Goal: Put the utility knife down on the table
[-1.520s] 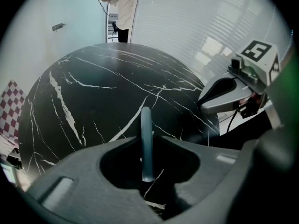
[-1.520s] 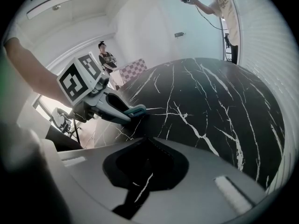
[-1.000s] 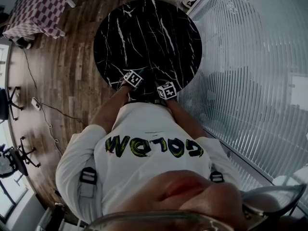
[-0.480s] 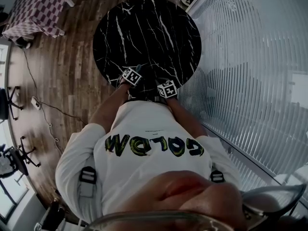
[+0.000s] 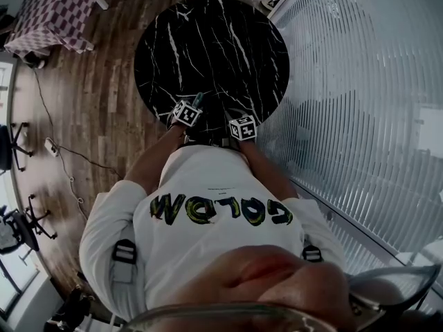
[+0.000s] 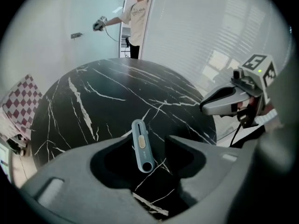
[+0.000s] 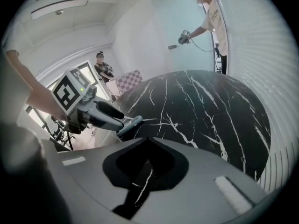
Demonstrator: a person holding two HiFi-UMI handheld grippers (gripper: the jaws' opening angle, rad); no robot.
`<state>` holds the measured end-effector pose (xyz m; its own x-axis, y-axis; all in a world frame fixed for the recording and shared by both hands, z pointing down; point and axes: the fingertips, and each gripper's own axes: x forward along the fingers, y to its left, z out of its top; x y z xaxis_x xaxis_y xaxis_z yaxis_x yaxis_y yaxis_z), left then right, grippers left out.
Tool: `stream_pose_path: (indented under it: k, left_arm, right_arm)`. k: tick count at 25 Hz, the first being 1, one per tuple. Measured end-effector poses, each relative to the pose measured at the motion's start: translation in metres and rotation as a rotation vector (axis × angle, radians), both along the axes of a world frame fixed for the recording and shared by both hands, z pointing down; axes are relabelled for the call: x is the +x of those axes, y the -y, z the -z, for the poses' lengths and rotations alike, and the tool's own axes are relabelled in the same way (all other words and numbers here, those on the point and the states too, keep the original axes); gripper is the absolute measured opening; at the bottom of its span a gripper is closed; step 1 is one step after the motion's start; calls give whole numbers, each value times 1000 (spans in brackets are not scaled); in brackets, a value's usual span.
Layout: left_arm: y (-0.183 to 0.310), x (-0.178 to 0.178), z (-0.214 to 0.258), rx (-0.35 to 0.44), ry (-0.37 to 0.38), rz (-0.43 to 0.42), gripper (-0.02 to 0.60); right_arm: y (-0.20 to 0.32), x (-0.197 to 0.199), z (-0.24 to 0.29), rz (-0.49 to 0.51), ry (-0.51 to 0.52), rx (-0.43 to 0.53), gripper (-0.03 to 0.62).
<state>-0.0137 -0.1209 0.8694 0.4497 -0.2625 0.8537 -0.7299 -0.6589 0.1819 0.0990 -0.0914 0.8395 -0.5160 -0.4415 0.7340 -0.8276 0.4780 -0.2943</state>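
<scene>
The blue-grey utility knife [image 6: 141, 146] lies on the round black marble table [image 6: 107, 101] near its edge closest to me. Its lower end sits in the gap of my left gripper [image 6: 147, 141]. Those jaws have just been opening and now stand wide, their pads clear of the knife. In the right gripper view the knife [image 7: 129, 123] shows on the table at the left gripper's tip. The right gripper [image 7: 149, 138] hovers beside it over the table edge, jaws shut and empty. In the head view both grippers [image 5: 192, 106] [image 5: 235, 120] sit at the table's near rim.
A frosted, ribbed glass wall [image 5: 360, 81] runs along the table's right side. A checked cloth table [image 5: 55, 12] stands on the wood floor at far left. Another person [image 6: 135, 17] with a gripper stands beyond the table's far side.
In the head view the left gripper's marker cube has shifted slightly left and back. The knife's teal tip now shows on the table just past it. The right gripper has stayed put.
</scene>
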Motion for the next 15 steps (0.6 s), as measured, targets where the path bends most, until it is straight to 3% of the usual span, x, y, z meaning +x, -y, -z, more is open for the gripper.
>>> stream_pose_path:
  k: [3, 8, 15]
  left_arm:
    - [2, 1, 28, 71, -63, 39, 162]
    - [10, 20, 94, 226, -227, 85, 3]
    - [10, 39, 190, 319, -444, 115, 2]
  right_arm:
    - [15, -1, 28, -29, 57, 75, 2]
    - [31, -12, 86, -24, 147, 205, 2]
    - [28, -28, 175, 15, 228, 369, 2]
